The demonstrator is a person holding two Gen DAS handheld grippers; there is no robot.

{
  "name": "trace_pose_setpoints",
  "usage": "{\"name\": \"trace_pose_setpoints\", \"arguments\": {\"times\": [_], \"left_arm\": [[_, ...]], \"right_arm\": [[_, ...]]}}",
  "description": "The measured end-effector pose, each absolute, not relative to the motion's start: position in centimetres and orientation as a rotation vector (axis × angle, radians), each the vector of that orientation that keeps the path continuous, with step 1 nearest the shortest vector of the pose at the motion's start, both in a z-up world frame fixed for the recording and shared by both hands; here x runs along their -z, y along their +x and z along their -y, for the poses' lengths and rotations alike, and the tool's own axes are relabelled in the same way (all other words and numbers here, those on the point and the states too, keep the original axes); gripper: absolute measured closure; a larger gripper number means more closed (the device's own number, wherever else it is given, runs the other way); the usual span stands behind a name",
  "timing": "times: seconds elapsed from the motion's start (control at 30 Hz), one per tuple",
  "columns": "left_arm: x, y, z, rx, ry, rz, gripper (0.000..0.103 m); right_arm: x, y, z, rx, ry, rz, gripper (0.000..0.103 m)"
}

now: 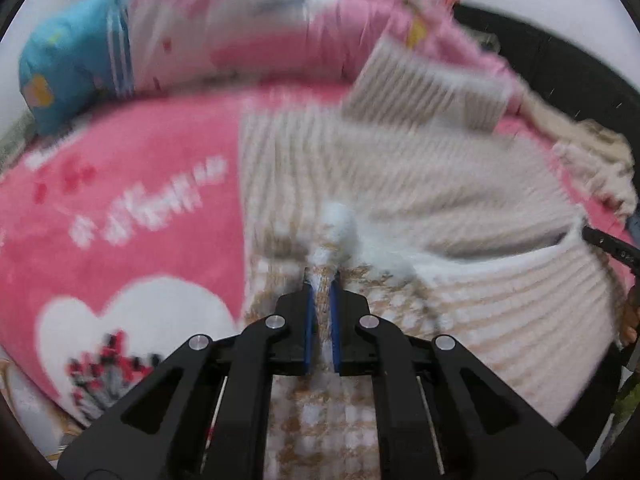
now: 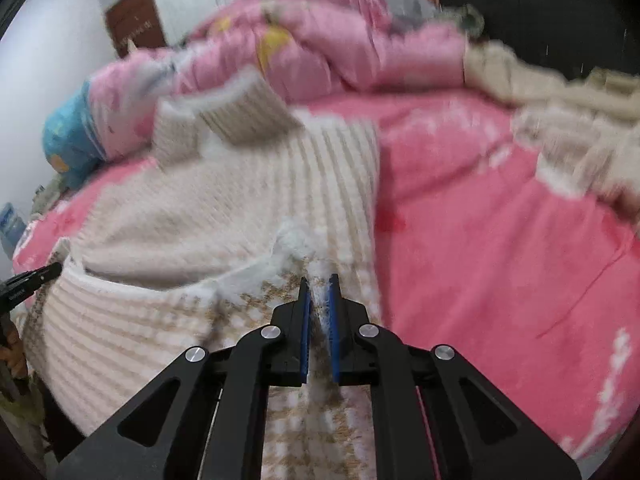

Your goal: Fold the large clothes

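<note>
A large cream and beige striped knit sweater (image 1: 400, 184) lies spread on a pink bed cover (image 1: 120, 200); it also shows in the right wrist view (image 2: 224, 208). My left gripper (image 1: 321, 280) is shut on the sweater's near hem at its left corner. My right gripper (image 2: 319, 282) is shut on the near hem at its right corner. The hem is lifted between both grippers and sags. One folded sleeve (image 1: 432, 88) lies at the far end, also in the right wrist view (image 2: 244, 108). Both views are motion-blurred.
A rolled pink and blue quilt (image 1: 200, 32) lies along the far side of the bed (image 2: 320, 40). A heap of beige clothes (image 2: 580, 120) sits at the right, also in the left wrist view (image 1: 592, 152). A dark headboard (image 2: 540, 12) stands behind.
</note>
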State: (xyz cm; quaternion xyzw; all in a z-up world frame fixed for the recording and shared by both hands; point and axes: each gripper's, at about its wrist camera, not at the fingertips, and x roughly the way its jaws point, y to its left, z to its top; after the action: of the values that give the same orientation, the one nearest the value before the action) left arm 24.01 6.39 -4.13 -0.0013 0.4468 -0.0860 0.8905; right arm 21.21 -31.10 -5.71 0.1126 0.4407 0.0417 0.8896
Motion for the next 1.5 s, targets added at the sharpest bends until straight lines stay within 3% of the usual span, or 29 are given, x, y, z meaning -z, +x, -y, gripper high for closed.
{"name": "trace_pose_setpoints", "arguments": {"times": [0.1,0.17,0.2,0.23,0.4,0.57,0.67,0.7,0.83,0.97,1.07,1.3,1.5], "left_arm": [[5.5,24.2,-6.9,0.189,-0.031,-0.921,0.093],[5.4,24.3,-7.5,0.198,-0.087,-0.925,0.092],[5.5,24.3,-7.9,0.204,-0.106,-0.928,0.092],[5.6,24.4,-8.3,0.213,-0.134,-0.932,0.092],[5.5,24.5,-8.7,0.238,-0.19,-0.938,0.092],[4.9,24.1,-9.7,0.269,-0.267,-0.925,0.089],[2.9,22.7,-9.8,0.264,-0.258,-0.849,0.073],[2.0,21.9,-9.9,0.269,-0.249,-0.805,0.064],[0.3,20.3,-9.4,0.317,-0.244,-0.75,0.062],[0.3,19.2,-7.3,0.408,-0.249,-0.795,0.062],[0.7,17.4,-4.4,0.521,-0.186,-0.828,0.062],[5.4,16.8,0.2,0.492,-0.042,-0.939,0.06],[5.8,16.8,-0.1,0.468,-0.061,-0.916,0.06]], "right_arm": [[5.2,21.0,32.2,-0.11,0.3,-0.91,0.093],[3.7,20.3,32.5,-0.062,0.281,-0.9,0.08],[3.1,19.8,32.7,-0.031,0.267,-0.884,0.063],[2.0,19.1,33.0,-0.006,0.26,-0.851,0.057],[-2.1,16.2,31.8,-0.116,0.276,-0.723,0.057],[0.8,19.0,27.6,-0.2,0.185,-0.826,0.068],[5.6,21.5,28.4,-0.033,0.116,-0.973,0.072],[7.0,21.8,29.1,-0.04,0.158,-0.994,0.083],[6.2,21.2,30.3,-0.048,0.243,-0.985,0.088],[1.7,18.7,27.5,-0.122,0.163,-0.902,0.082],[-0.2,16.3,23.6,-0.313,0.117,-0.865,0.071],[7.6,18.3,17.7,-0.388,0.011,-1.045,0.066],[5.2,18.9,19.0,-0.361,0.107,-1.009,0.065]]}}
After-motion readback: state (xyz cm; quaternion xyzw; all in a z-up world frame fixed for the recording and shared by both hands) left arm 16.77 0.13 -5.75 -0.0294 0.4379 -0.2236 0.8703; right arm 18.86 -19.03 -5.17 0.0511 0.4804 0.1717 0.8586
